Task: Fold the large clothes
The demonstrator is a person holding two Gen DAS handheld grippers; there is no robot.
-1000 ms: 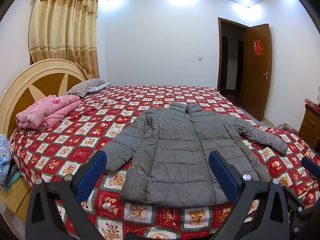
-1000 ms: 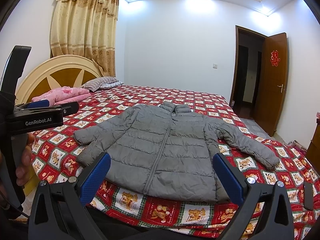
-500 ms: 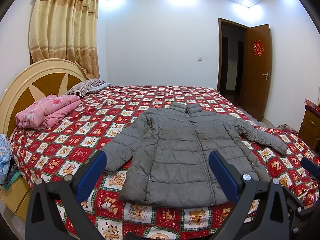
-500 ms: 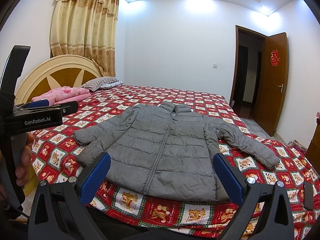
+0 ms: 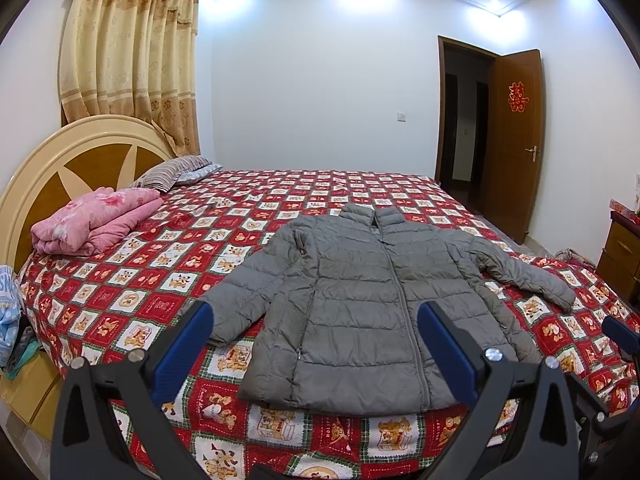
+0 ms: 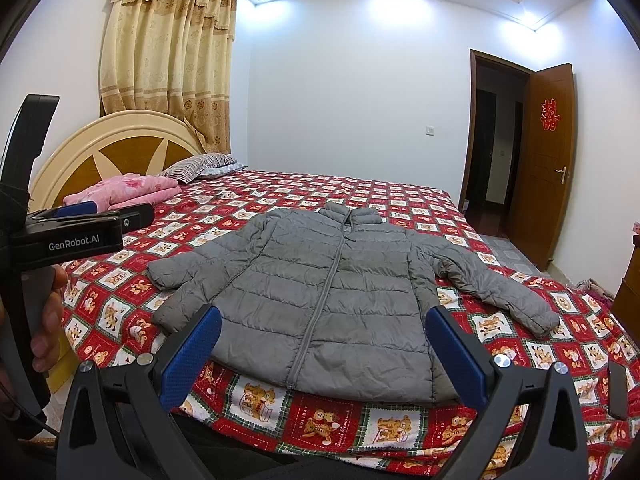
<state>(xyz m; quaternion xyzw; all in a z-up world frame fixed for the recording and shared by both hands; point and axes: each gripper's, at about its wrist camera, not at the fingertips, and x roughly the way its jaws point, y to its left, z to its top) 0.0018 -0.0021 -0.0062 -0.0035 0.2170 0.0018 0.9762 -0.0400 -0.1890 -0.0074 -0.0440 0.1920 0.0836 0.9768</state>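
Observation:
A grey puffer jacket (image 5: 372, 304) lies flat and zipped on the red patterned bedspread (image 5: 160, 280), collar away from me, both sleeves spread out. It also shows in the right wrist view (image 6: 320, 296). My left gripper (image 5: 316, 344) is open and empty, held above the bed's near edge in front of the jacket's hem. My right gripper (image 6: 324, 348) is open and empty, also short of the hem. The left gripper's body (image 6: 68, 236) shows at the left of the right wrist view, held by a hand.
A folded pink blanket (image 5: 96, 224) and striped pillows (image 5: 172, 170) lie by the headboard (image 5: 60, 168) at the left. A wooden dresser (image 5: 620, 248) stands at the right. An open brown door (image 5: 516, 140) is at the far right. A dark phone (image 6: 618, 390) lies on the bed's right edge.

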